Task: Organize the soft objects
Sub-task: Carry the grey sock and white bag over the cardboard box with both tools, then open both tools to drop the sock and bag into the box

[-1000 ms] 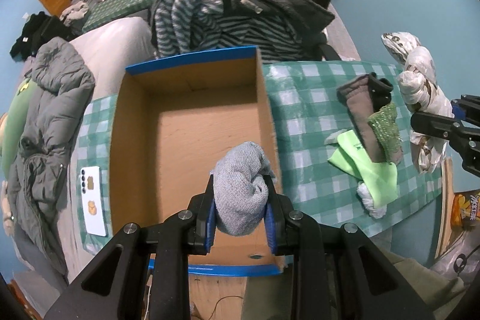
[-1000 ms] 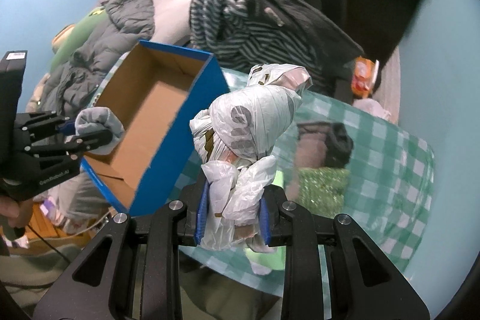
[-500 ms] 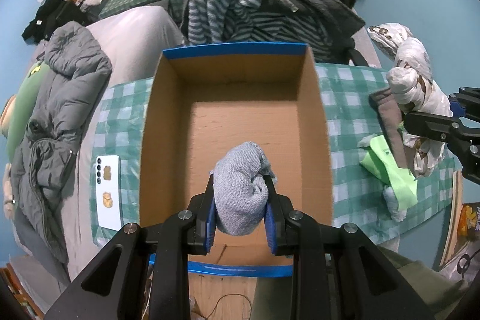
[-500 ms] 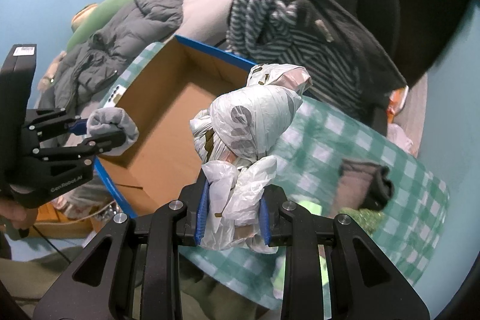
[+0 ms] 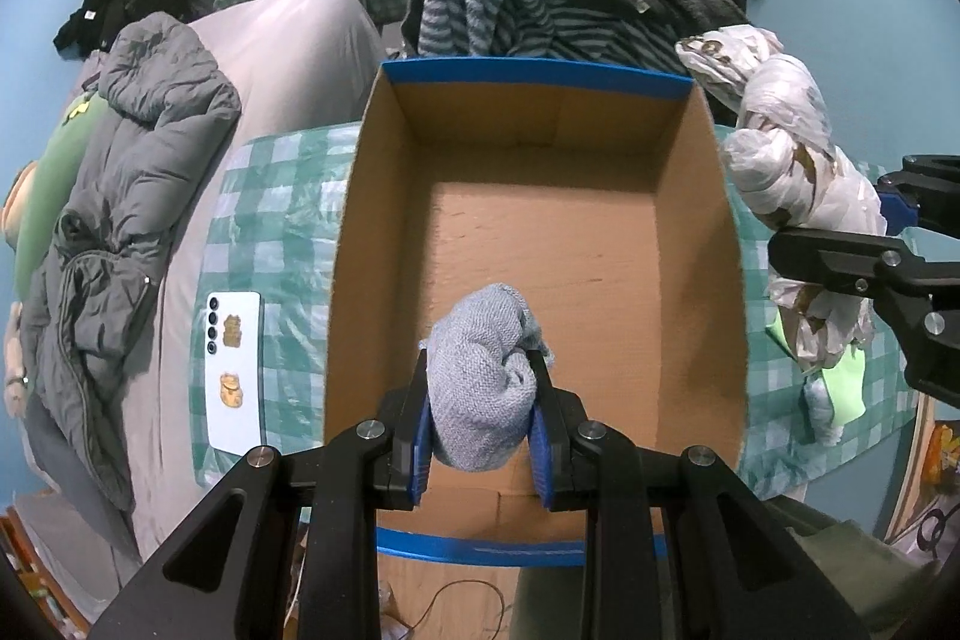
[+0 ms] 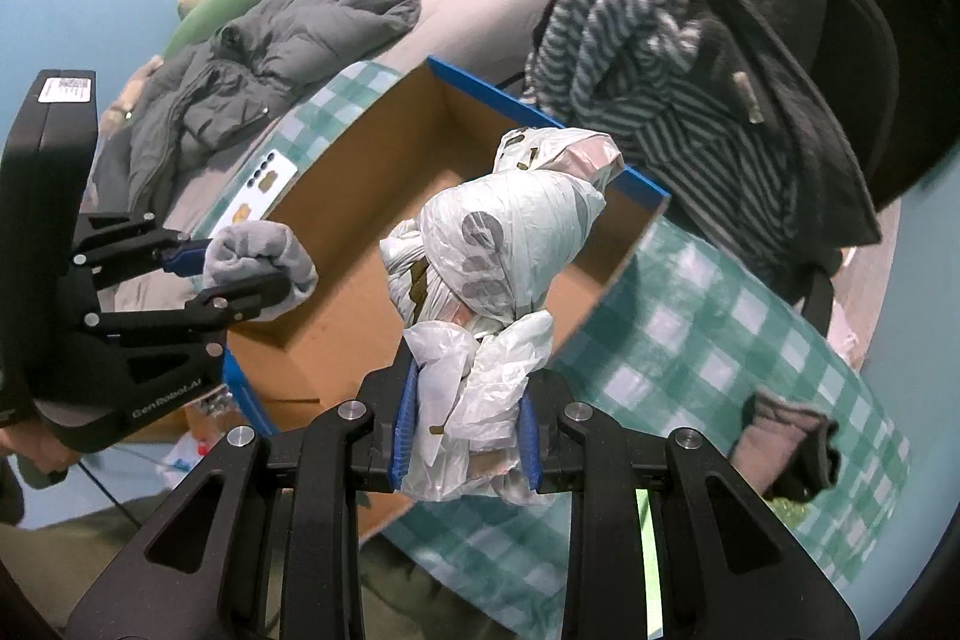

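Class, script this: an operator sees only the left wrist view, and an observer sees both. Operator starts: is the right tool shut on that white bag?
Observer: Yes, the right tool pinches the bag by its lower end.
Operator: Anything on the table beyond it?
Observer: A brown garment lies on the checked cloth.
Operator: Is my grey sock touching the box?
Observer: No, the sock appears raised above the box, at its near corner.
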The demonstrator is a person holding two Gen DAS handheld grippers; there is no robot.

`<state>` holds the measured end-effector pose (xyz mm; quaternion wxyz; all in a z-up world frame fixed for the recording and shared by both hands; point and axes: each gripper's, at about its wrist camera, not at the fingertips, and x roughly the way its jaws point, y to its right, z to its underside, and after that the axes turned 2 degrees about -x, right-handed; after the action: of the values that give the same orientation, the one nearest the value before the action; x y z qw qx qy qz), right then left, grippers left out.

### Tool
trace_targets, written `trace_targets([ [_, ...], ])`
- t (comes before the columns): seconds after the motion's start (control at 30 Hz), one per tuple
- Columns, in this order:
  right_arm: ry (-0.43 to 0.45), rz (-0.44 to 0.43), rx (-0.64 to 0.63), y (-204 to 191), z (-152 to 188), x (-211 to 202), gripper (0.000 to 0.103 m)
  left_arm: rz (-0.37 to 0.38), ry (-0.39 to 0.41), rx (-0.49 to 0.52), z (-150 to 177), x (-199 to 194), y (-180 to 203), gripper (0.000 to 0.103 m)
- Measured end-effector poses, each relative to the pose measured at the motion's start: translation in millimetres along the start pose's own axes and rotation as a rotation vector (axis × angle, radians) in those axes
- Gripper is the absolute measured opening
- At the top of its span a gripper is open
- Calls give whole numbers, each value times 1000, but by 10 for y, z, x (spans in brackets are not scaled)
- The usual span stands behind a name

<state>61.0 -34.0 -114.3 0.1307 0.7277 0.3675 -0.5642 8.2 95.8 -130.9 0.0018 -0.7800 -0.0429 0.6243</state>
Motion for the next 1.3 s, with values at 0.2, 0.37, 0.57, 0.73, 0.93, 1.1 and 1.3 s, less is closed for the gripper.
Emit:
trace_targets([
  [0.2,-33,-15,-21,-93,-132,197,27,3,-23,-8,-38,132,-123,26],
  [0.37,-67,-28,-28,-130,-207,386,27,2,-42,-13,-64,241,-210,26],
  [0.57,-97,-33,-36,-177,-258,556,27,5,-60,-19,-88,326,-258,27],
  [0.73,-104,-45,-34,-203,-288,611,29,-3,-75,-15,-110,360,-268,29],
  [0.93,-90,-3,-29,-195,-303,591,57,-20,-78,-9,-105,359,-272,43],
  [1.1,-80,22,-16,-149,-291,528,62,-27,-79,-3,-94,329,-258,49],
  [1.3,-66,39,3,-76,-242,409,63,-30,-74,12,-98,217,-170,50],
])
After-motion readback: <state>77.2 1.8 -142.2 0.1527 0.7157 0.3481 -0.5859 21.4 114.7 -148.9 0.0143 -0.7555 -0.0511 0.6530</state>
